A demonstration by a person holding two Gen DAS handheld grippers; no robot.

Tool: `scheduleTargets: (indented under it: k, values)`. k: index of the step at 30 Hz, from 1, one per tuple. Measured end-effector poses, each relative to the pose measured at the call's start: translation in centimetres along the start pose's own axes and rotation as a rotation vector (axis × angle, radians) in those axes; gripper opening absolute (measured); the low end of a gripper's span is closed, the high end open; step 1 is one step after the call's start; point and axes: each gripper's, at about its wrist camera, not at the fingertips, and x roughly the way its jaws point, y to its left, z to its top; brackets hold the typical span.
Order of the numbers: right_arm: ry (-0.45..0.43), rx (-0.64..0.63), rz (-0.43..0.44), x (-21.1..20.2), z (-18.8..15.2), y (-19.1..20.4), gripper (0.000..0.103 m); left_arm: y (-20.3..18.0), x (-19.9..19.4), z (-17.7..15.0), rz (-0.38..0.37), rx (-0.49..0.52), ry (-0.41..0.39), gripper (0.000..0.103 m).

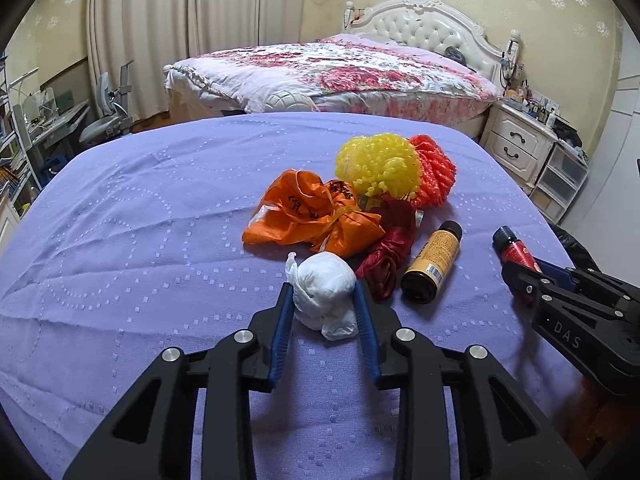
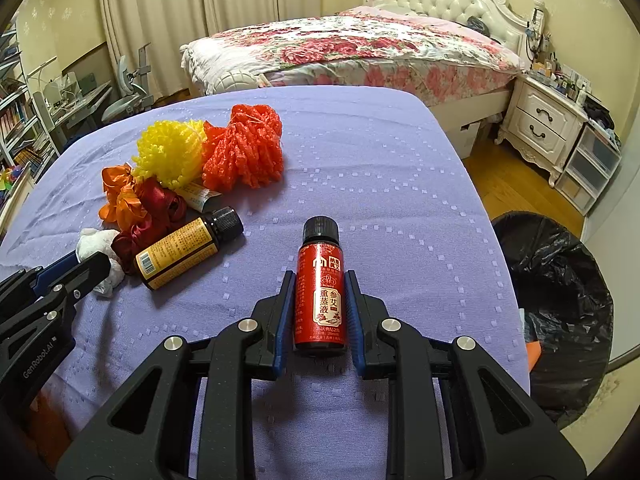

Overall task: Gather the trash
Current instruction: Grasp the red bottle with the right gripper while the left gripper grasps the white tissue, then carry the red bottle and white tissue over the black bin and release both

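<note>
1. Right hand-held gripper: blue pads sit on both sides of the red bottle, touching or nearly so; reads as clamped on it, tho whether it's lifted off the cloth I can't tell. Bottle's long axis runs along the fingers, black cap pointing away.
2. Left hand-held gripper: fingers partway apart but pressed to either side of the white tissue wad, so gripping it. Wad is soft, crumpled, roundish w/ a twisted tail.
3. Key relation: the bin w/ black liner stands on the floor just past the desk's right edge, i.e. right of the right gripper. Right hand is nearer; left is well apart from it, across the desk.
4. Judgement: next move prob. swings the red bottle rightward over the edge to the bin; smooth rigid bottle could slip if grip's loose.
5. Left on the purple desk: amber bottle lying on its side, glossy, black cap; orange plastic bag, crinkly, knotted; dark red ribbon; yellow foam net and orange-red foam net, bumpy and light. All clustered near the left gripper.
</note>
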Motion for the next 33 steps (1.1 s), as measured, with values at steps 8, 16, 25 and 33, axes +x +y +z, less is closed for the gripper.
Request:
scheduleTargets:
  k: [8,16,25,33]
  values:
    - [-0.002,0.002,0.001,-0.1,0.0,-0.1,0.023,0.2,-0.9,-0.5,-0.012,-0.01,-0.002,0.025]
    - [-0.019,0.007,-0.009,-1.4,-0.7,-0.4,0.023,0.3,-2.3,-1.1,-0.023,-0.018,-0.016,0.024]
    - [-0.041,0.026,-0.028,-3.6,-2.1,-1.6,0.023,-0.9,-4.0,-1.8,-0.059,0.0,-0.043,0.024]
    - [-0.064,0.061,-0.072,-5.6,-3.3,-4.0,0.023,-3.5,-5.2,-1.8,-0.12,0.042,-0.07,0.024]
